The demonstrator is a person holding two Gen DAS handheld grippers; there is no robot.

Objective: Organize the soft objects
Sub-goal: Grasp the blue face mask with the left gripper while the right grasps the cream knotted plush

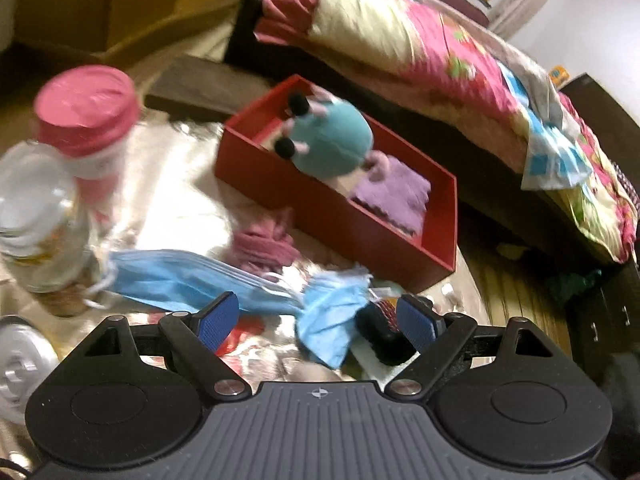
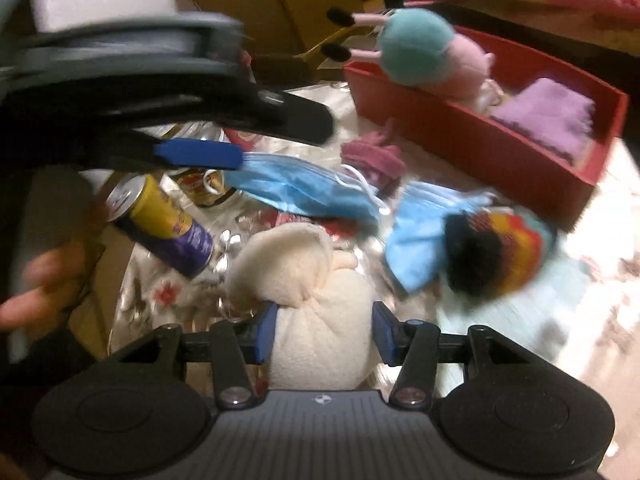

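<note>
A cream plush toy (image 2: 320, 320) sits between the blue pads of the right gripper (image 2: 324, 334), whose fingers press its sides; just beyond lie blue face masks (image 2: 304, 192), a striped knit hat with a black pompom (image 2: 496, 248) and a mauve yarn bundle (image 2: 374, 156) on the shiny table (image 2: 580, 280); toward its far edge a red box (image 1: 340, 216) holds a teal-and-pink plush (image 1: 332, 140) and a folded purple cloth (image 1: 390, 196); the left gripper (image 1: 318, 320) hovers spread open over the masks; a drinks can (image 2: 168, 224) lies tilted at left.
</note>
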